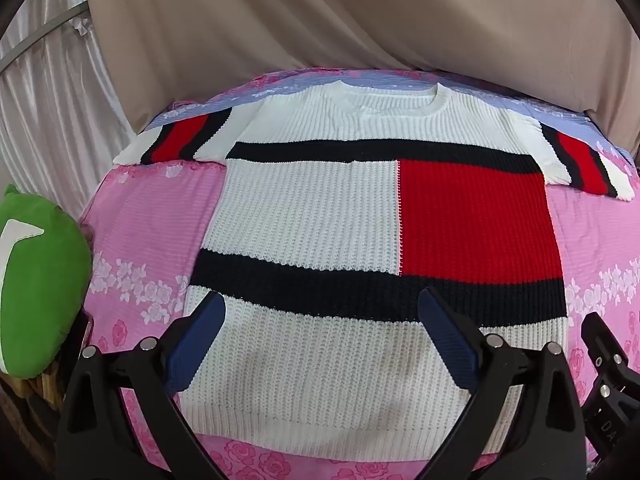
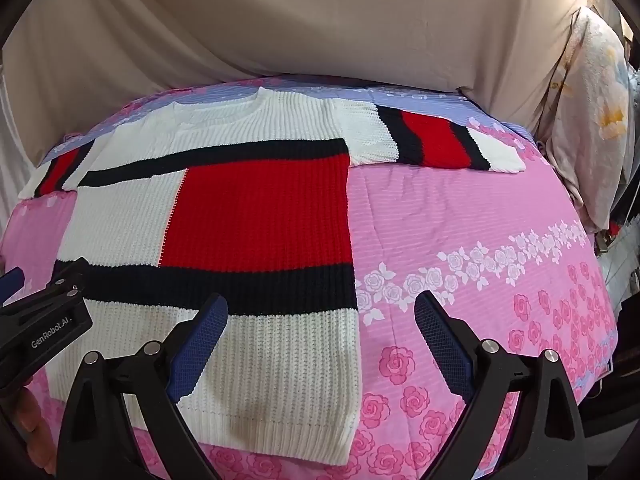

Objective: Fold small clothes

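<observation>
A knitted sweater, white with black bands and a red block, lies flat and spread out on the bed, sleeves out to both sides; it also shows in the right wrist view. My left gripper is open and empty above the sweater's lower hem area. My right gripper is open and empty, above the sweater's lower right corner and the sheet beside it. The right gripper's body shows at the left view's right edge, and the left gripper's body at the right view's left edge.
The bed has a pink rose-print sheet with a blue striped band at the far edge. A green cushion lies at the left. Beige curtains hang behind. Hanging fabric is at the right.
</observation>
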Demonstrator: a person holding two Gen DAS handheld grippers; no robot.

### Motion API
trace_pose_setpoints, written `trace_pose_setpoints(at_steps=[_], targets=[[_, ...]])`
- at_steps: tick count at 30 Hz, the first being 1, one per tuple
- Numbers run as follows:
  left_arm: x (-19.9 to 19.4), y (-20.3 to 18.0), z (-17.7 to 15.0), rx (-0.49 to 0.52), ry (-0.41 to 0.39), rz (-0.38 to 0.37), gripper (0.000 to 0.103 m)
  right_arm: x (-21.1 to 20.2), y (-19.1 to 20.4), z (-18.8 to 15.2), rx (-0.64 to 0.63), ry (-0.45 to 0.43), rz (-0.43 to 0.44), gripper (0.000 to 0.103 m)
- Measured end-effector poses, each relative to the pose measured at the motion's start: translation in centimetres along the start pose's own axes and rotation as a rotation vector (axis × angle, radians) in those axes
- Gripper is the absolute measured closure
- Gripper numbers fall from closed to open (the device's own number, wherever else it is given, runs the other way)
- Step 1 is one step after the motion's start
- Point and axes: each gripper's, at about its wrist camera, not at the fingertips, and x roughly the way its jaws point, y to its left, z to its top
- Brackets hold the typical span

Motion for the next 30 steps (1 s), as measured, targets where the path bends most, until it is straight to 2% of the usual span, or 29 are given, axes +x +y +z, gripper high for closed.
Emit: trace_pose_setpoints(at_steps=[30], targets=[[0.06, -0.01, 0.08, 0.007, -0.005, -0.004, 0.008, -0.03, 0.46, 0.19, -0.012, 0.003, -0.001, 0.010]])
